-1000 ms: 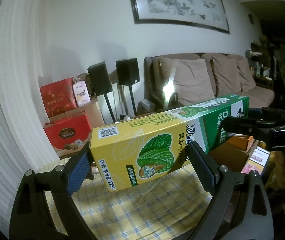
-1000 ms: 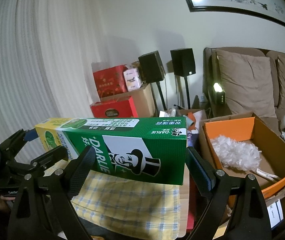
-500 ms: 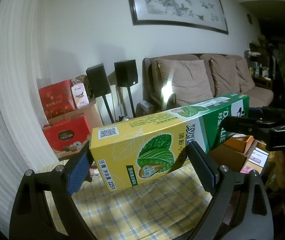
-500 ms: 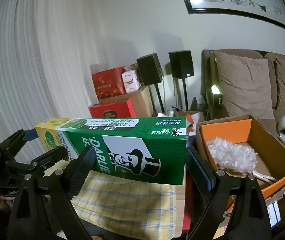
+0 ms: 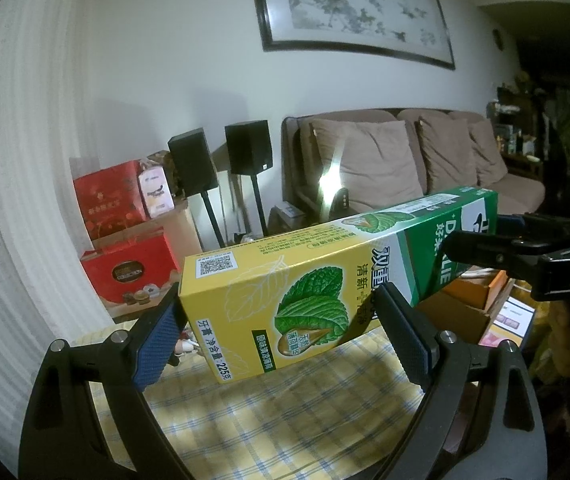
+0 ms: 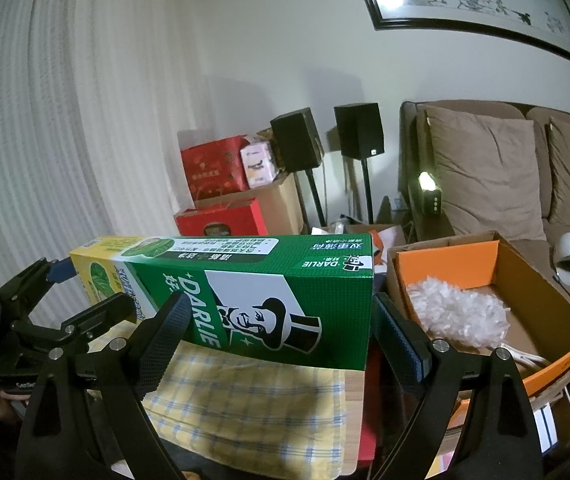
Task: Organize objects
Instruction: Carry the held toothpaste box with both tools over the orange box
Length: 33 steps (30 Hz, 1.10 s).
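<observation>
A long green and yellow Darlie toothpaste box (image 5: 285, 280) hangs in the air above a yellow checked cloth (image 5: 285, 420). My left gripper (image 5: 281, 336) is shut on its yellow end. My right gripper (image 6: 277, 336) is shut on its green end (image 6: 277, 304). In the left wrist view the right gripper (image 5: 525, 252) shows at the right, clamped on the far end. In the right wrist view the left gripper (image 6: 61, 308) shows at the left, clamped on the yellow end.
An open cardboard box with an orange lining (image 6: 525, 280) holds a white feather duster (image 6: 457, 312) to the right of the cloth. Red gift boxes (image 6: 217, 184), two black speakers on stands (image 6: 357, 128) and a brown sofa (image 6: 505, 168) stand behind.
Both grippers have risen slightly with the box between them; the background has shifted down a little. The grips are unchanged.
</observation>
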Tool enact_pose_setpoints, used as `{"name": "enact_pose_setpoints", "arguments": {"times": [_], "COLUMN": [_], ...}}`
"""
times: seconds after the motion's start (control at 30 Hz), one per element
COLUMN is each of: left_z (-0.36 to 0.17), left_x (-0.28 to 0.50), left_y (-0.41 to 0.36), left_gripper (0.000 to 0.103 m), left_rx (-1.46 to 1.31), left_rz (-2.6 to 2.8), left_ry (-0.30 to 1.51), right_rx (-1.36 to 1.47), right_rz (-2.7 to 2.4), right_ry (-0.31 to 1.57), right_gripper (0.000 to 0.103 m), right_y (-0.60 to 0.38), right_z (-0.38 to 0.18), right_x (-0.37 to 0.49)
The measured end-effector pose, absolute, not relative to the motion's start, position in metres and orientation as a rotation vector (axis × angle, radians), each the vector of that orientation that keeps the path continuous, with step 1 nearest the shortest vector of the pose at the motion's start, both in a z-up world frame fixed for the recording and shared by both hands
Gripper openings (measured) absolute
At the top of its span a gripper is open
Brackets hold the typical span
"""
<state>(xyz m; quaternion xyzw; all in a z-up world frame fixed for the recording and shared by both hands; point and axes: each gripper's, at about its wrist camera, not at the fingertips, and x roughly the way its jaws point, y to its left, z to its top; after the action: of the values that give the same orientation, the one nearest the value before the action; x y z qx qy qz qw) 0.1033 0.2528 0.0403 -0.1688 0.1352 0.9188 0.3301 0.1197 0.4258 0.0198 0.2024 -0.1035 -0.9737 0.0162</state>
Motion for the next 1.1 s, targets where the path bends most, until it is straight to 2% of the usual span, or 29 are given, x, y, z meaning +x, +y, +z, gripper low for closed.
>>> {"name": "enact_pose_setpoints", "arguments": {"times": [1.1], "left_z": [0.046], "left_x": [0.105], "left_y": [0.276], "left_gripper": [0.092], "left_rx": [-0.419], "left_rz": [2.360], "left_ry": [0.377], "right_rx": [0.611], "right_rz": [-3.075], "right_ry": [-0.335], "right_gripper": [0.092], "right_y": [0.444], "right_z": [0.026], "right_x": [0.127]}}
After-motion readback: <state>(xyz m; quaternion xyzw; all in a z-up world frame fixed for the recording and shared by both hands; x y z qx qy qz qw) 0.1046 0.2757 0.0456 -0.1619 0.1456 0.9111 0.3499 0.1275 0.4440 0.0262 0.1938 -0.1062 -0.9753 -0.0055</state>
